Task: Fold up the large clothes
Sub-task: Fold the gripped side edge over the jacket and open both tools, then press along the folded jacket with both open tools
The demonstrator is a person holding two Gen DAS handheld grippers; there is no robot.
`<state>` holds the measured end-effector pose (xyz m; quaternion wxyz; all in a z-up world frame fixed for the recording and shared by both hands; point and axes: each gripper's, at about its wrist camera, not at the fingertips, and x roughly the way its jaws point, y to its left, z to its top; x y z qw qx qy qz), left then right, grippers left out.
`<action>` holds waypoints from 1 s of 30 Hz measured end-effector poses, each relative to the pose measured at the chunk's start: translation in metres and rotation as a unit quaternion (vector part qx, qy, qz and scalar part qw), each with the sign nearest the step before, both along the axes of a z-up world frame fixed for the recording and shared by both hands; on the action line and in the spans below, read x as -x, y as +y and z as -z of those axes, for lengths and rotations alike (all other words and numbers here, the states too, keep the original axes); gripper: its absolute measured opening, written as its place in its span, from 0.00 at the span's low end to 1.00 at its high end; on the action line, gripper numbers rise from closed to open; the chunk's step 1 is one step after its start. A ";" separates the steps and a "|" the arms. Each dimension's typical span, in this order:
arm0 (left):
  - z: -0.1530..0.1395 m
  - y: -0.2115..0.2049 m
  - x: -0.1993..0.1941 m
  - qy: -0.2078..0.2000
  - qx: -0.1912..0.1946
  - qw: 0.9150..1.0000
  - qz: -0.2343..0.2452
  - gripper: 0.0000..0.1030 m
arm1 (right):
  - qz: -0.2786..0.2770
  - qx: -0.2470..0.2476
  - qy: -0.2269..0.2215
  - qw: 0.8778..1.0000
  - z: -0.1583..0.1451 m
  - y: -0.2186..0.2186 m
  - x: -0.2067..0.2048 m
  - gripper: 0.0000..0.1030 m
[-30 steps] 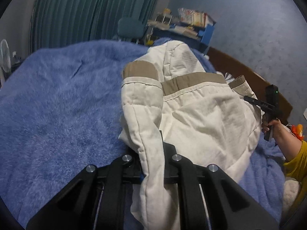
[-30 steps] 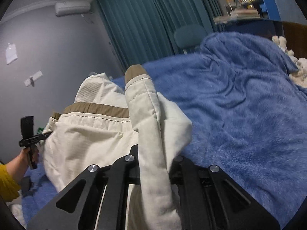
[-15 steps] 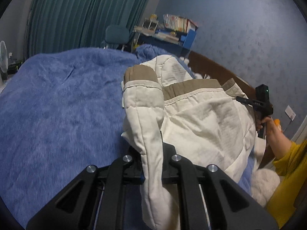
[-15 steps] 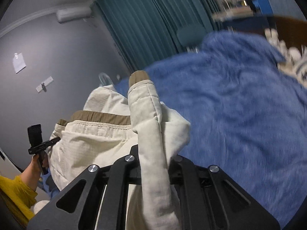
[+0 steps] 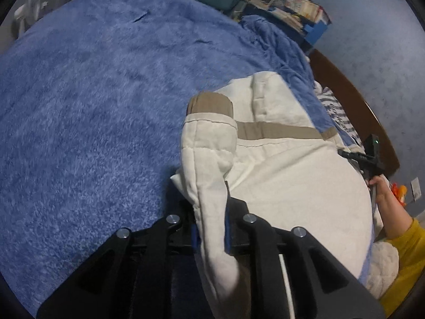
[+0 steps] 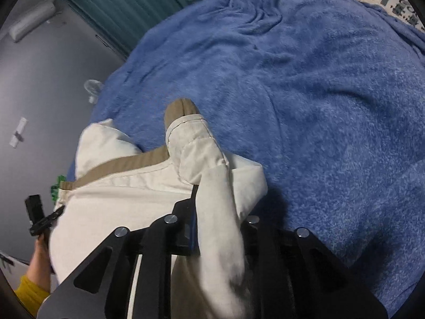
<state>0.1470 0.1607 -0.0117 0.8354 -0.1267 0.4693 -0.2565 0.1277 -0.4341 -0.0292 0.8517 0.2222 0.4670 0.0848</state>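
Both of your grippers have dropped toward the bed since the earlier frame, and the jacket that hung lifted between them now lies lower on the blanket.

Left gripper [image 5: 211, 212]: jaws narrow and opening, a fold of the cream jacket [image 5: 287, 175] between them; I can't tell if the pads press on it. Left sleeve [image 5: 209, 146] runs forward from the jaws, tan cuff at its far end. Jacket body spreads right of the jaws, tan band across it.

Right gripper [image 6: 216, 212]: same story, jaws narrow and opening, right sleeve [image 6: 196, 148] threaded between them, contact unclear. Its tan cuff points ahead of the jaws; jacket body lies to their left.

Blue blanket [image 5: 93, 106] fills everything left of and beyond the left jaws, and right of and beyond the right jaws. Each camera sees your other hand at the jacket's far edge: right hand [image 5: 381, 188] and left hand [image 6: 39, 250], both in a yellow sleeve [image 5: 403, 250]. Teal curtain [image 6: 117, 2] and a cluttered desk [image 5: 279, 8] sit well beyond the bed.
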 end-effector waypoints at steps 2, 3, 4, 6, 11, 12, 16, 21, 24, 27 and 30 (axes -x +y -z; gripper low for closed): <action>-0.001 0.002 0.006 0.006 -0.005 1.000 -0.029 0.28 | 0.008 0.023 0.009 1.000 -0.003 0.005 0.002 0.27; -0.003 0.001 0.009 0.008 -0.021 0.999 -0.045 0.36 | 0.018 0.043 0.015 0.999 -0.008 0.008 0.005 0.36; -0.006 0.001 0.016 0.004 -0.064 0.996 -0.069 0.54 | 0.030 0.063 0.020 0.997 -0.014 0.010 0.010 0.43; -0.013 0.000 0.029 -0.011 -0.107 0.991 -0.084 0.71 | 0.036 0.096 0.011 0.995 -0.029 0.018 0.020 0.71; -0.052 -0.004 0.083 -0.045 -0.139 0.986 -0.079 0.71 | 0.025 0.167 -0.016 0.986 -0.068 0.051 0.068 0.71; -0.060 -0.008 0.098 -0.051 -0.153 0.984 -0.074 0.71 | 0.021 0.179 -0.019 0.983 -0.074 0.059 0.080 0.72; -0.088 -0.033 0.149 -0.074 -0.188 0.977 -0.069 0.80 | 0.000 0.217 -0.042 0.975 -0.093 0.100 0.136 0.79; -0.093 -0.068 0.192 -0.080 -0.174 0.978 -0.084 0.87 | -0.022 0.221 -0.070 0.973 -0.093 0.157 0.188 0.87; -0.083 -0.106 0.203 -0.093 -0.180 0.975 -0.086 0.87 | -0.049 0.233 -0.076 0.968 -0.085 0.190 0.197 0.87; -0.063 -0.137 0.199 -0.078 -0.192 0.976 -0.073 0.87 | -0.076 0.252 -0.069 0.962 -0.072 0.214 0.190 0.87; -0.046 -0.154 0.189 -0.071 -0.223 0.969 -0.076 0.87 | -0.083 0.261 -0.053 0.960 -0.060 0.224 0.178 0.87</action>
